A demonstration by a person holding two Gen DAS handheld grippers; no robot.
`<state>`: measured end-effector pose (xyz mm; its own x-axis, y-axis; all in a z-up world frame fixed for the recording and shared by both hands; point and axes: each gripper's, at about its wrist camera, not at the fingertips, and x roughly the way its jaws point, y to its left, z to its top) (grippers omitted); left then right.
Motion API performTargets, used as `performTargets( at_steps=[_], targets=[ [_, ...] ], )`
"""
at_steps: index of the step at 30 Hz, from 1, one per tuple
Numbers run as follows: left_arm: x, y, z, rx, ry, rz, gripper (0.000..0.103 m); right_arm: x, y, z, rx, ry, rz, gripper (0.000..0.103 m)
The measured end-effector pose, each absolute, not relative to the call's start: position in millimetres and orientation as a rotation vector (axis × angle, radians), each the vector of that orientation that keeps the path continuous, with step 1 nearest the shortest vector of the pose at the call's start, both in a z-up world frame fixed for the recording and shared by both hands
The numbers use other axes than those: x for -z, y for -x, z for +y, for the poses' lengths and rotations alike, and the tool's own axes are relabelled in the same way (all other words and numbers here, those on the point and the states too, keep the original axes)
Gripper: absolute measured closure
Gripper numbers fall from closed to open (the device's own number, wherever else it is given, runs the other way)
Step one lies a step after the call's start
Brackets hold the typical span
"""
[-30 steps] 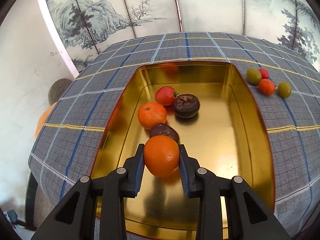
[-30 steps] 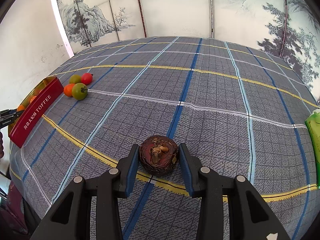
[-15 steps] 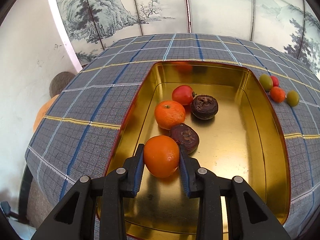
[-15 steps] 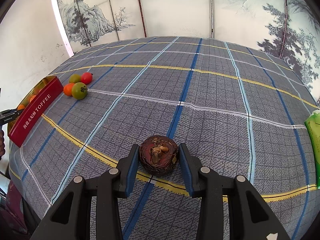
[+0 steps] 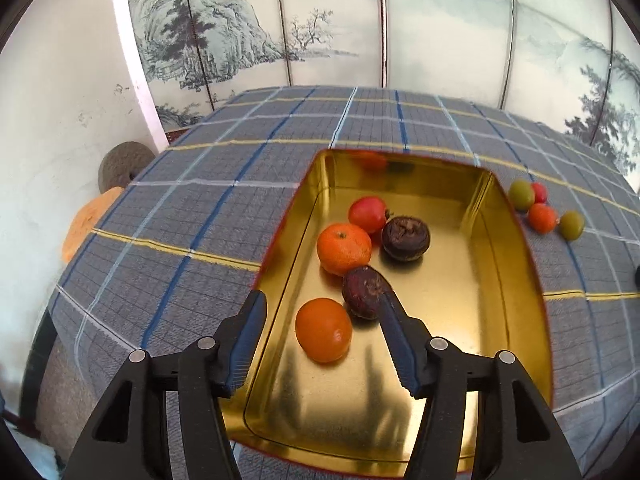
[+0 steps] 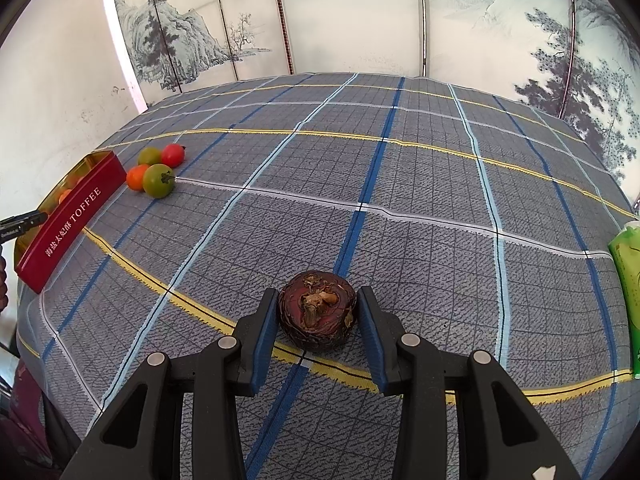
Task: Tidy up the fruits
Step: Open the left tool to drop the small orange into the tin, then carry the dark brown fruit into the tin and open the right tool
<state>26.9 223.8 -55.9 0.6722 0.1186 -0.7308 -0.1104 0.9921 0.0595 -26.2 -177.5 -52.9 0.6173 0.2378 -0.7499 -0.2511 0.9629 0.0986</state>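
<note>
In the left wrist view a gold tin tray [image 5: 500,320] holds an orange [image 5: 324,330] at the front, a mandarin [image 5: 344,249], a red tomato [image 5: 367,214] and two dark brown fruits [image 5: 406,238] [image 5: 364,293]. My left gripper [image 5: 320,316] is open, its jaws spread wide on either side of the front orange, which rests on the tray floor. In the right wrist view my right gripper [image 6: 318,312] is shut on a dark brown fruit [image 6: 317,314] at tablecloth level. The tray's red side [image 6: 68,224] shows at the far left.
Several small fruits lie on the checked cloth just right of the tray: green [image 5: 521,195], red [image 5: 539,192], orange [image 5: 542,218], green [image 5: 571,225]; the group also shows in the right wrist view [image 6: 158,180]. A green packet [image 6: 628,288] lies at the right table edge.
My left gripper has opened and let go of the orange, which now lies in the tray's front part. The left gripper has also shifted left. The right gripper has not moved.
</note>
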Motion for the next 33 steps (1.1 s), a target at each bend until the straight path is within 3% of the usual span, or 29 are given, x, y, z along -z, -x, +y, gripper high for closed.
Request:
performTargets(
  at_steps=[19,33],
  targets=[
    [20,47,173,-0.017,-0.092,0.739,0.043,25,47,-155,-0.297,0.003,0.819,0.066],
    [10,70,208,-0.119,-0.009,0.726,0.039,-21,46,43,-0.757,0.080,0.770,0.066]
  ],
)
